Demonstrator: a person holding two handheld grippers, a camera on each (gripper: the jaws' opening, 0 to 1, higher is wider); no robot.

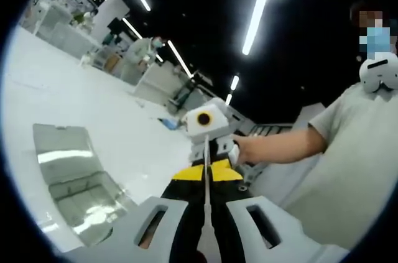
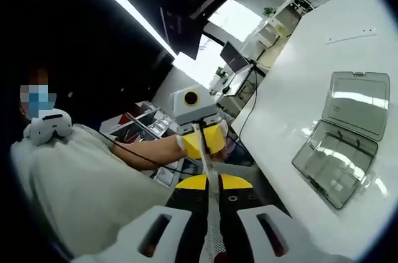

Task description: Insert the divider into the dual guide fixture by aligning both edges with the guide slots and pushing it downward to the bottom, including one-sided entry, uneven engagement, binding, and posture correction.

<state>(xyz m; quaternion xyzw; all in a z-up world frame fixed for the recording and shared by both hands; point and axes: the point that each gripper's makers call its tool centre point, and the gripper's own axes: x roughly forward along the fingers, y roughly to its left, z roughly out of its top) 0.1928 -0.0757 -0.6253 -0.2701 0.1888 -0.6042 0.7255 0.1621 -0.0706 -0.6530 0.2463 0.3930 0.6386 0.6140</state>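
White table, open clear case, both grippers, left gripper, right gripper, clamping thin divider edge-on, faces hidden

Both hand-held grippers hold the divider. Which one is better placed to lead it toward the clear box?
Left, probably. The left hand-held gripper and right hand-held gripper are both shut on the divider, but the clear box lies close beside the left jaws, farther off in the right gripper view.

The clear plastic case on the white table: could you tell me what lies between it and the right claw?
In the right gripper view, bare white tabletop separates the open clear case from the right claw.
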